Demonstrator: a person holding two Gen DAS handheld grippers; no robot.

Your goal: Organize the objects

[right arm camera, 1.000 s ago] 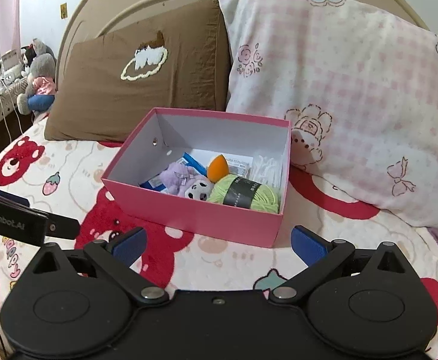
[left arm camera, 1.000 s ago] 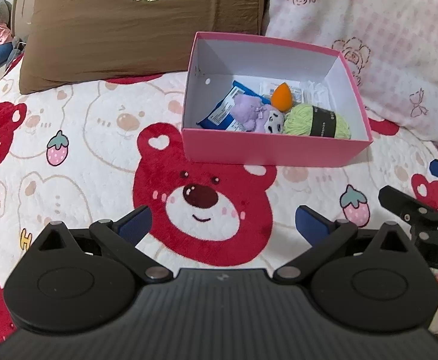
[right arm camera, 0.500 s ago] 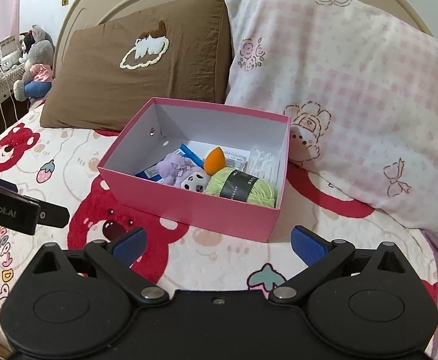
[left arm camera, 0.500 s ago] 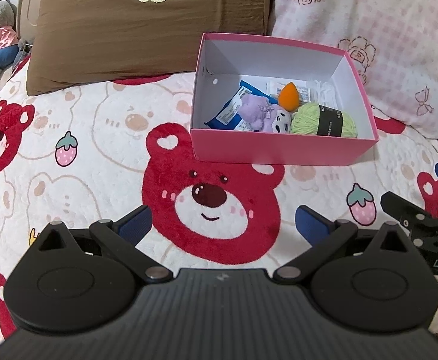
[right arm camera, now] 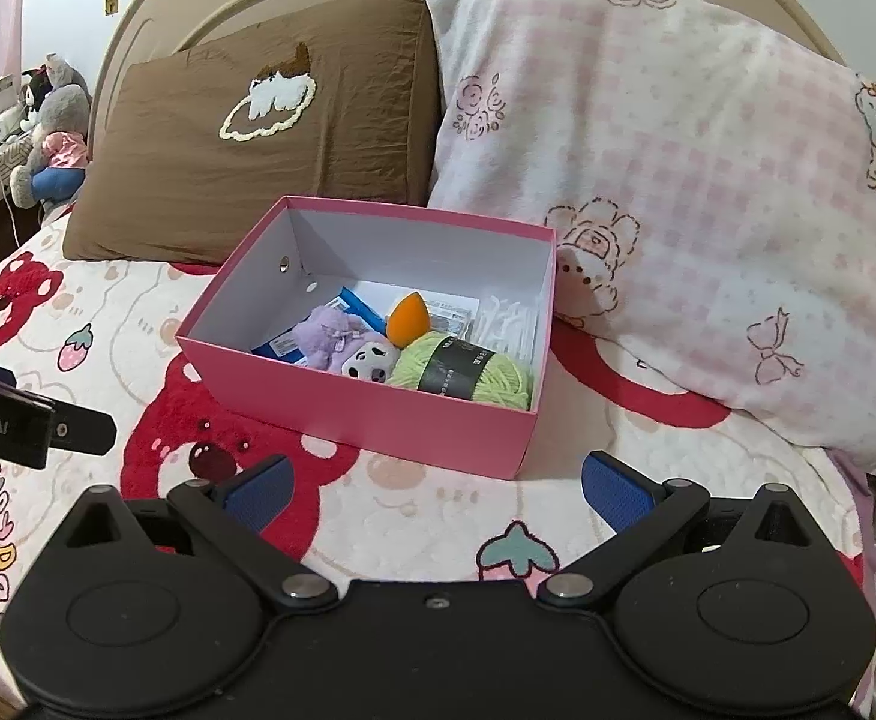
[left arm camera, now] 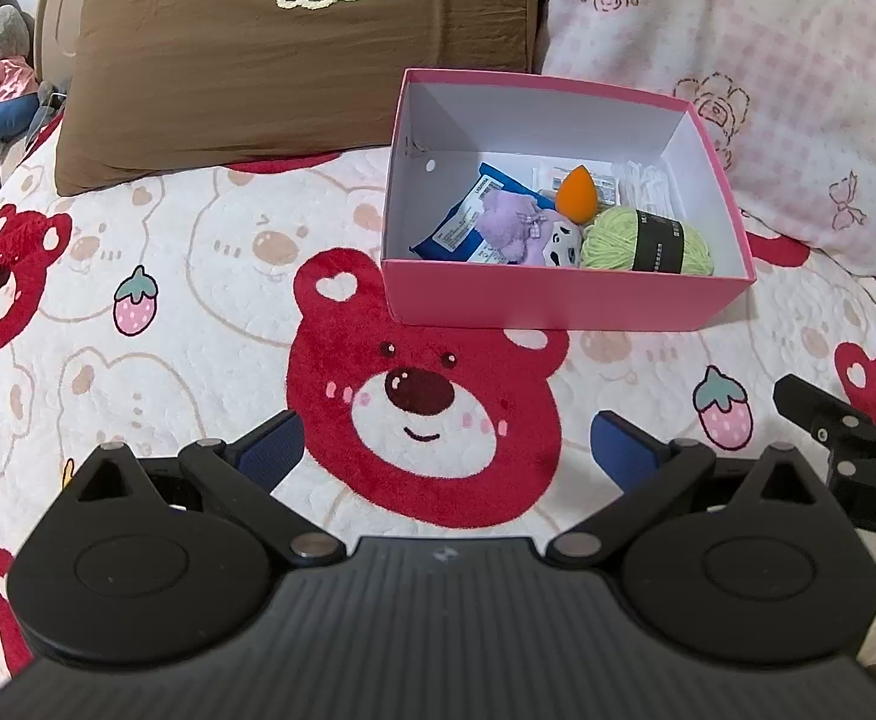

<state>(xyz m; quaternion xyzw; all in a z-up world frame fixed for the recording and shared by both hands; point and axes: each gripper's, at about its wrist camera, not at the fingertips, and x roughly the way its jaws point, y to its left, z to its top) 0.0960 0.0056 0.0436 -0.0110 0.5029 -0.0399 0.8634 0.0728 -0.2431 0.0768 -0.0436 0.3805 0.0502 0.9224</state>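
Both grippers hung low over the bed with nothing in them: the left gripper [left arm camera: 444,450] and the right gripper [right arm camera: 435,489] each had their blue pads spread wide apart, well short of the pink box [left arm camera: 564,303].

That box sat open on the bear-print blanket [left arm camera: 138,240], far side almost up against the pillows. Its near wall faced the grippers with a clear strip of blanket in front, and the left side had lots of free blanket too. On the right it was tighter, since the pink checked pillow [right arm camera: 678,180] bulged in close to the right wall.

Inside, toward the near wall: a green yarn ball [left arm camera: 648,240] with a dark label on the right, a small black-and-white plush [left arm camera: 561,243] touching it, then a purple plush [left arm camera: 507,228] lying on a blue packet [left arm camera: 462,222]. An orange makeup sponge [left arm camera: 579,198] stood behind them, with some white packaging [right arm camera: 507,324] in the far right corner.

Only the right wrist view showed the curved headboard [right arm camera: 198,30] and the full height of the pillows. The left one looked more steeply down into the box and caught the other gripper's black finger at its right edge. The brown pillow [left arm camera: 294,72] sat far left, and a grey stuffed toy [right arm camera: 48,132] was off the bed's left side.
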